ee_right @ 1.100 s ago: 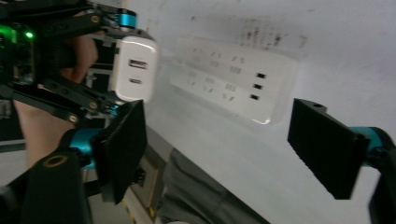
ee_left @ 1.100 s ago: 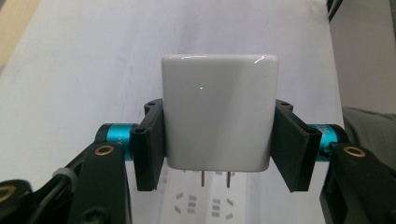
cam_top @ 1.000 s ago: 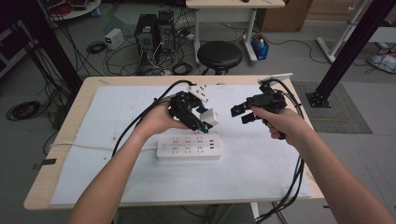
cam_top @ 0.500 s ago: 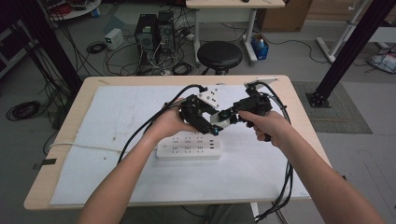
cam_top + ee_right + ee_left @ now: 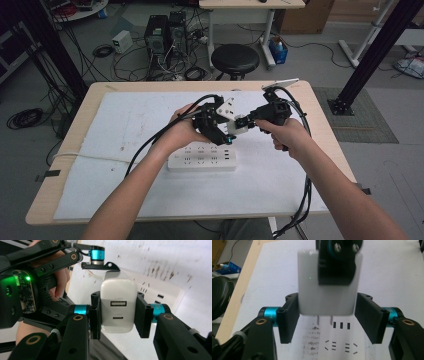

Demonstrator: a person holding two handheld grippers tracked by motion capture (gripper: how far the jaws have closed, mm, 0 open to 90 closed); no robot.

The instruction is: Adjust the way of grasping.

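Charger: white USB wall charger (image 5: pixel 118 308) held in the air between both grippers, above the power strip, over the middle of the table
Charger face: two ports on the end toward the right gripper, one above the other; prongs (image 5: pixel 325 320) point down toward the strip
Right gripper (image 5: pixel 118 312): jaws have just been closing; both pads now clamp the charger's flanks, firm grasp
Left gripper (image 5: pixel 327 317): jaws have just been opening; left pad at the charger's edge, right pad stands clear with a gap, so released; charger still sits between them
Handover state: right gripper's jaw overlaps the charger's upper part in the left gripper view; the two grippers meet nose to nose in the high view (image 5: pixel 235 125)
Left hand (image 5: pixel 182 132): wrapped round the left gripper's body, forearm in from bottom left
Right hand (image 5: pixel 285 135): on the right gripper's handle, forearm in from bottom right
Power strip (image 5: pixel 202 159): white, flat on the mat, just below the grippers, sockets up
Mat (image 5: pixel 125 125): white sheet, dark smudges, covers most of the table
Table (image 5: pixel 75 130): light wood, edges showing round the mat
Cables: black leads (image 5: pixel 150 145) trail from each gripper off the near edge
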